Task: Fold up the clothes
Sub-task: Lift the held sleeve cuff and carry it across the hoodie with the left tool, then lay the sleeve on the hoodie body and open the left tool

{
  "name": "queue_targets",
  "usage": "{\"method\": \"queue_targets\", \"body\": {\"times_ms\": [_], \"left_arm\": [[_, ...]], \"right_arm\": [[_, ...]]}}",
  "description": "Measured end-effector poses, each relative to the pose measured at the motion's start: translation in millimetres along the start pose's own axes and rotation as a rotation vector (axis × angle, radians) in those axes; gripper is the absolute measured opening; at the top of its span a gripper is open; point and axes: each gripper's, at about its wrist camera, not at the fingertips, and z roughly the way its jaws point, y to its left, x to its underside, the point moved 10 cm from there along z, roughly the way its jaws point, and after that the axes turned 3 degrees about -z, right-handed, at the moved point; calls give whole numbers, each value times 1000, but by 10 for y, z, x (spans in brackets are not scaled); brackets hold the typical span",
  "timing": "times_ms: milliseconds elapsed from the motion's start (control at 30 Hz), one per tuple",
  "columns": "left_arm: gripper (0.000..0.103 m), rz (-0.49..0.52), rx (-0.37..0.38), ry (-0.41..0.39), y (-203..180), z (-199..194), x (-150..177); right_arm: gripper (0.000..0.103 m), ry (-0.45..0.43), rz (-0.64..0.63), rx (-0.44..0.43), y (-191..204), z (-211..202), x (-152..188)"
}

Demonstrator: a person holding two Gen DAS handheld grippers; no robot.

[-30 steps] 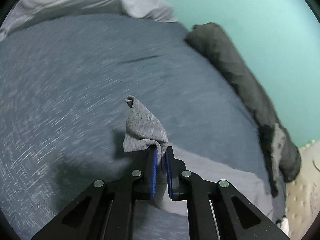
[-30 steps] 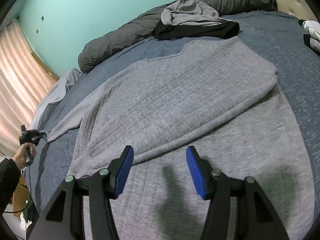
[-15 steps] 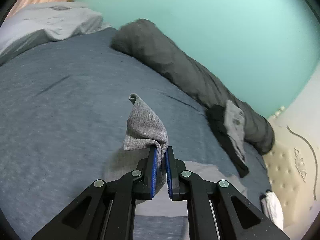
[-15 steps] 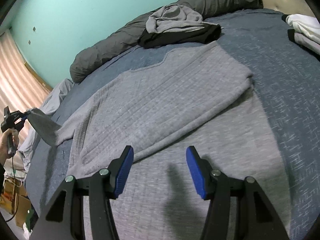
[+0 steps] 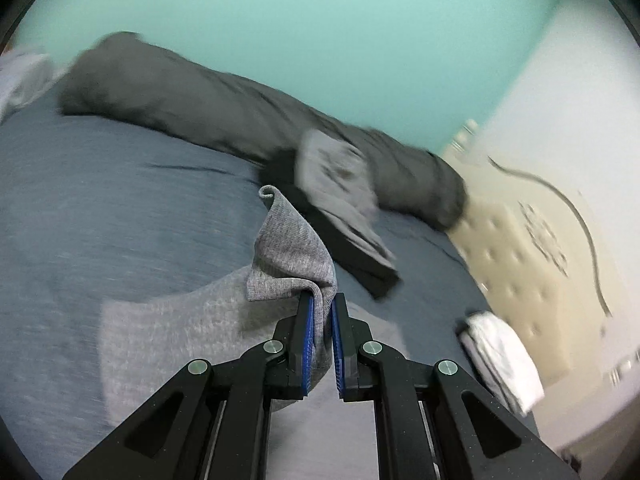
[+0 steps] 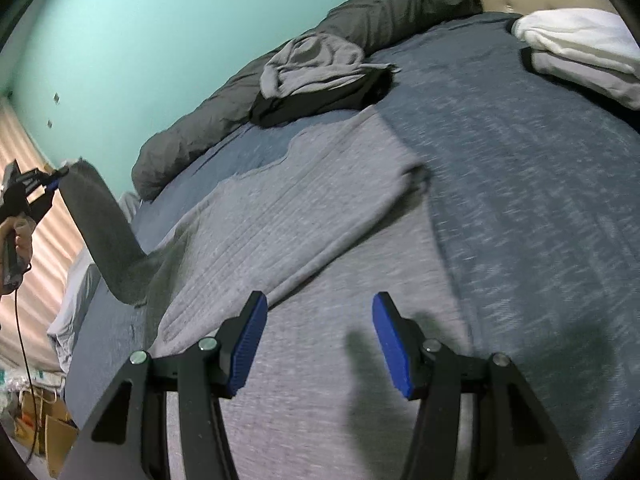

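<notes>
A grey knit sweater point(image 6: 304, 216) lies spread on the blue bedspread point(image 6: 520, 184), one sleeve folded across its body. My left gripper point(image 5: 320, 304) is shut on the cuff of the other sleeve point(image 5: 288, 248) and holds it lifted above the bed. From the right wrist view the left gripper point(image 6: 52, 182) shows at far left with the sleeve point(image 6: 104, 232) hanging from it down to the sweater. My right gripper point(image 6: 318, 312) is open and empty, just above the sweater's lower part.
A dark grey rolled duvet point(image 6: 248, 108) runs along the teal wall. A grey and black clothes pile point(image 6: 320, 80) lies beside it. Folded white clothes point(image 6: 580, 52) sit near the beige headboard point(image 5: 540, 248). Boxes point(image 6: 44, 428) stand on the floor at left.
My left gripper has raised the sleeve cuff higher and swung toward the sweater body and the headboard. My right gripper has stayed open, its view shifting slightly.
</notes>
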Motion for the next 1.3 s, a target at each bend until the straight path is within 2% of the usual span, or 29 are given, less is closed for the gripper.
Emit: {"method": "queue_targets", "body": {"times_ms": [67,167,367,433,633,700,800,833,933,1033,1133,1300], "left_arm": [[9,54,26,57,-345,212,230],[9,139,65,164,-868,565,773],[9,240,99,346,-1345,1089,1967],[9,250,93,400,-1381,1235,2422],[11,276,11,513,-1122,1516,3193],[15,267,15,533,-1073,1517,3292],[41,245,40,553,-1012,1433,3392],[45,240,48,547,-993,1381,3383],[48,233,59,532,-878,1232,3367],[48,235,26,512,-674,1134,3316],[49,204,-37,474,-341,999,3210],[50,184,-164,426,207,853,3140]], "right_arm": [[56,-4,17,1,-69,-40,-22],[56,-9,40,-1,-162,-95,-52],[56,-22,74,-27,-261,-194,-131],[56,-27,91,-38,-288,-216,-145],[56,-11,79,-19,-320,-197,-123],[56,-5,79,-24,-319,-176,-112],[57,7,109,-44,-326,-118,-96],[58,12,112,-46,-321,-93,-90],[62,26,116,-65,-265,-26,-77],[63,58,115,-85,-199,59,-39],[63,84,113,-66,-195,132,10],[63,116,151,-86,-167,253,54]]}}
